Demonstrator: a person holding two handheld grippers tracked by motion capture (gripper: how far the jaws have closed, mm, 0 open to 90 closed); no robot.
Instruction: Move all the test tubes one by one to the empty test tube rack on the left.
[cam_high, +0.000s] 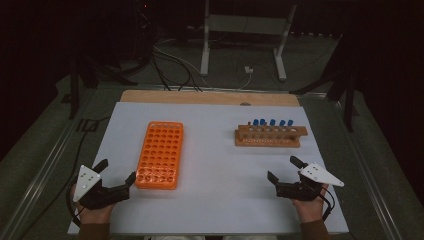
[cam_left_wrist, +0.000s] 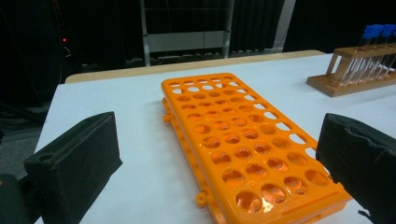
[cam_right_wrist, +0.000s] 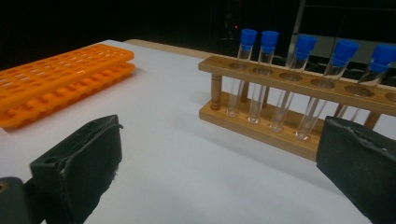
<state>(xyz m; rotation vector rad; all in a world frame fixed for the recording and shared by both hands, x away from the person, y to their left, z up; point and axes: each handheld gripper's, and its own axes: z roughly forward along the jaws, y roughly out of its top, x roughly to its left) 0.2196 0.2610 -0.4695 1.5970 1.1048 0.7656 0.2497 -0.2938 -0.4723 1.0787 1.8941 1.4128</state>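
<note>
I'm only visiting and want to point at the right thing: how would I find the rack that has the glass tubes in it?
Start at the white table and look to its far right part. There stands the wooden rack, low and long, holding clear tubes with blue caps. The orange rack to the left is plastic, flat and empty.

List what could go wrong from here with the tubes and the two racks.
The capped tubes stand close together in the wooden rack, so the open right gripper might knock a neighbour while taking one. The orange rack lies loose on the table beside the open left gripper; a nudge could slide it.
</note>
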